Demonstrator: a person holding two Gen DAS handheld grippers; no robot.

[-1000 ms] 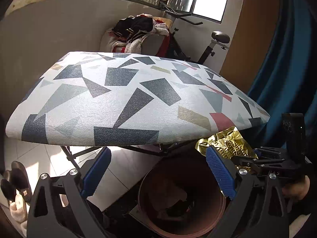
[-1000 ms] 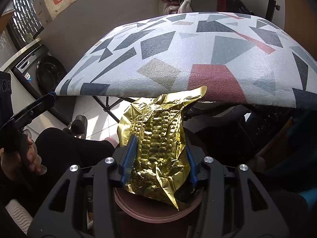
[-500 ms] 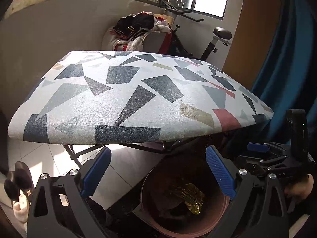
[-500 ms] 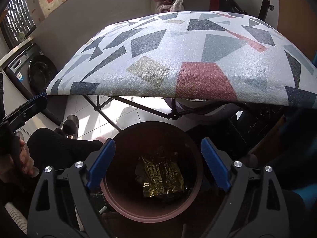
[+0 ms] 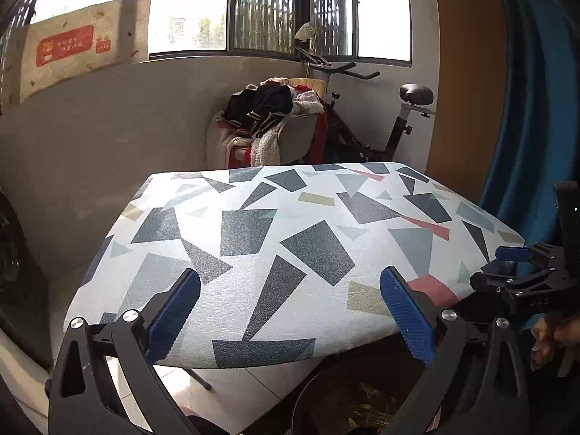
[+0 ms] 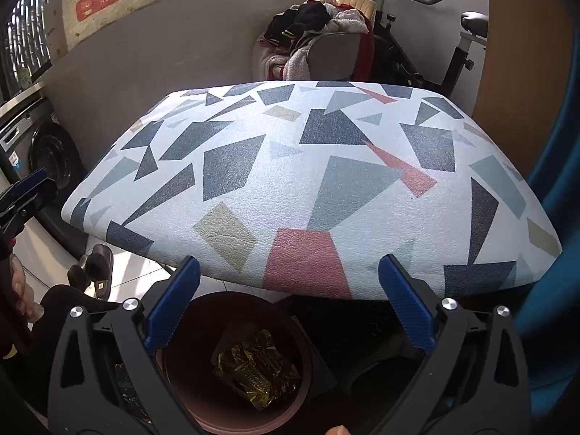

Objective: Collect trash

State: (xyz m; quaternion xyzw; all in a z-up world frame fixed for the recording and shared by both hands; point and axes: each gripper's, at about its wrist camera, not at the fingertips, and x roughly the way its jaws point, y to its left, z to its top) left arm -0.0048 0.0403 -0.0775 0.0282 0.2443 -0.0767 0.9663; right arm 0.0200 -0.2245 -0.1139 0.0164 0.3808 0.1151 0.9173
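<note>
Right gripper: its jaws are standing wide apart with nothing between them, hanging over the near edge of the tabletop and looking down into the bin; I judge it is sitting there because that is the spot from which trash falls straight in.

Left gripper: its jaws are also spread apart and carrying nothing, pointing across the tabletop from the near edge, probably idling while the other one works.

Gold wrapper: it is lying crumpled at the bottom of the bin, touching neither gripper, so this piece of trash is looking collected.

Bin: the brown round bin is standing on the floor just under the near edge of the tabletop, tucked partly beneath it; that placement is keeping it within easy reach of anything lifted off the edge. In the left wrist view only a dark part of its rim is showing.

Tabletop: the patterned surface is showing no trash on the part in view.

Next, as a judgement: either gripper is being free to look for another piece, though none is showing from here.
</note>
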